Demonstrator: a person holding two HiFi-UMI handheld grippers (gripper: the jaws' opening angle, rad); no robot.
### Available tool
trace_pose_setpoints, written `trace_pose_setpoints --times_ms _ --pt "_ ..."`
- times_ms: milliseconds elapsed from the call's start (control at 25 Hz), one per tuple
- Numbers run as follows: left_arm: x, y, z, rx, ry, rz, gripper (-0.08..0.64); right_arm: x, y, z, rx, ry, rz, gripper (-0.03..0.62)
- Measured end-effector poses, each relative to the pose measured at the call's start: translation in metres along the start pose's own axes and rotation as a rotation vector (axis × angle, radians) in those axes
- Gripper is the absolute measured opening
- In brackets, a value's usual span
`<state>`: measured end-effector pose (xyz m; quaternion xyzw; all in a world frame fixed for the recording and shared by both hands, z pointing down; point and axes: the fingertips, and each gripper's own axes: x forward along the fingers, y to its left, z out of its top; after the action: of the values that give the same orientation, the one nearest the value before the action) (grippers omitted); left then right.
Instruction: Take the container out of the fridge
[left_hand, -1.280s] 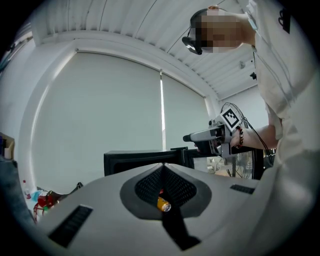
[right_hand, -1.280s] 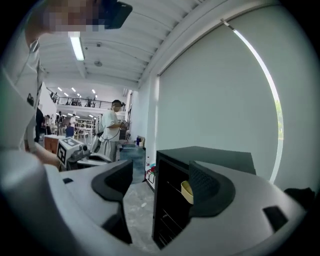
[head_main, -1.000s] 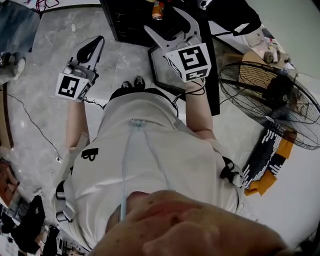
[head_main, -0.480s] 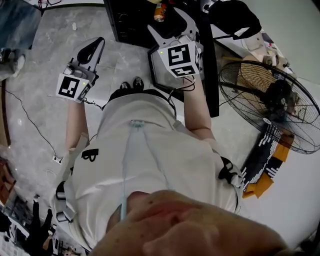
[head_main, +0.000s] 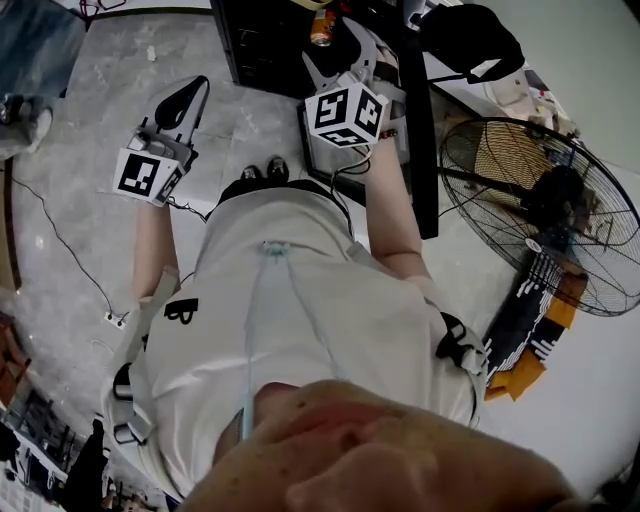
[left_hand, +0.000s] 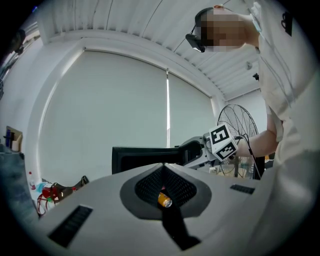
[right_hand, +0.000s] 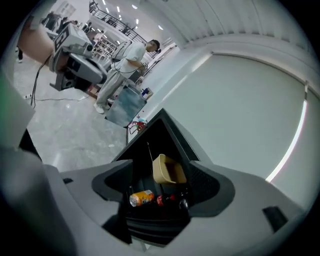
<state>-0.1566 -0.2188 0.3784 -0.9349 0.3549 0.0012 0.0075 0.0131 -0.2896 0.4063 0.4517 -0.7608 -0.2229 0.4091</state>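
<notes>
The black fridge (head_main: 262, 45) stands open at the top of the head view. In the right gripper view a beige container (right_hand: 168, 170) sits on a shelf inside it, above an orange can (right_hand: 141, 198) and some small dark and red items. My right gripper (head_main: 331, 42) is open at the fridge's opening, and the container shows between its jaws without touching them (right_hand: 162, 187). My left gripper (head_main: 198, 84) hangs over the floor left of the fridge, its tips together and nothing held. In the left gripper view (left_hand: 163, 167) the fridge (left_hand: 145, 156) lies ahead.
The open black fridge door (head_main: 421, 130) stands on the right side of my right arm. A large floor fan (head_main: 540, 215) stands further right, beside a striped box (head_main: 525, 310). A cable (head_main: 70, 250) runs across the marble floor. Another person (right_hand: 125, 65) stands far off.
My right gripper has moved forward toward the fridge opening and turned, so its marker cube now shows two faces. The left gripper has stayed in place.
</notes>
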Motion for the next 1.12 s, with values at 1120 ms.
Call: trace_pose_setpoints --times_ms 1120 --pt "-0.008 0.023 -0.008 -0.016 0.047 0.074 0.009 0.073 0.009 -0.036 -0.065 0.103 0.043 0.335"
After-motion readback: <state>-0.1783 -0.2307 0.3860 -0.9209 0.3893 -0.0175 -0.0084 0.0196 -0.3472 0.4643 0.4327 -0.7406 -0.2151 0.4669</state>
